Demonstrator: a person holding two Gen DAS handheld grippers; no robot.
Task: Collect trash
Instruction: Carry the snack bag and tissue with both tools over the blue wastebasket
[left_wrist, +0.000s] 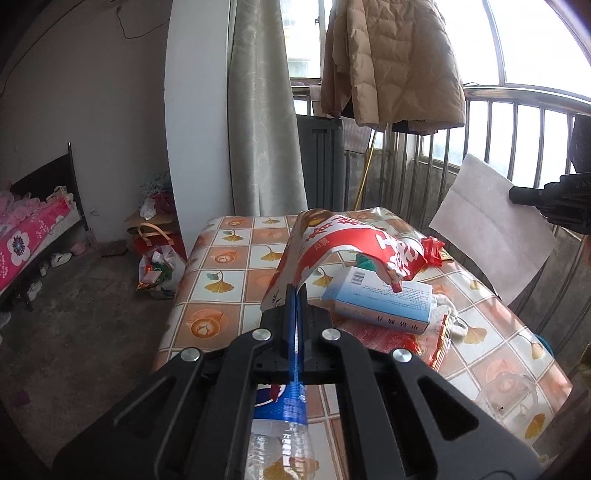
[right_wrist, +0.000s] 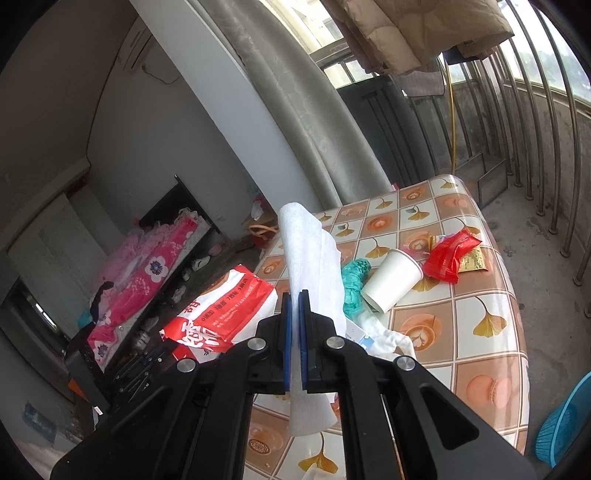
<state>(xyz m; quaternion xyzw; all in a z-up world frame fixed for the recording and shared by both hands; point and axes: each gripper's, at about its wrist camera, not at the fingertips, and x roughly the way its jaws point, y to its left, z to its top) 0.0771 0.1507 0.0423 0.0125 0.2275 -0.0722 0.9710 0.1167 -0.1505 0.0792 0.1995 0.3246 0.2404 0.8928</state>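
Note:
My left gripper (left_wrist: 295, 291) is shut on a red and white snack bag (left_wrist: 343, 245) and holds it up above the table (left_wrist: 229, 258). The bag also shows in the right wrist view (right_wrist: 225, 310). My right gripper (right_wrist: 294, 295) is shut on a white paper towel (right_wrist: 314, 258), which also shows in the left wrist view (left_wrist: 491, 225) held up at the right. On the table lie a blue and white box (left_wrist: 384, 299), a clear plastic bottle (left_wrist: 284, 424), a white paper cup (right_wrist: 393, 278), a red wrapper (right_wrist: 450, 254) and a teal crumpled bag (right_wrist: 352, 284).
The table (right_wrist: 480, 332) has a tiled cloth with leaf prints. A metal railing (left_wrist: 480, 125) runs behind it. A curtain (left_wrist: 262, 110) and a hanging tan jacket (left_wrist: 391, 59) are at the back. A filled plastic bag (left_wrist: 160, 269) sits on the floor left; a blue basket (right_wrist: 565, 428) right.

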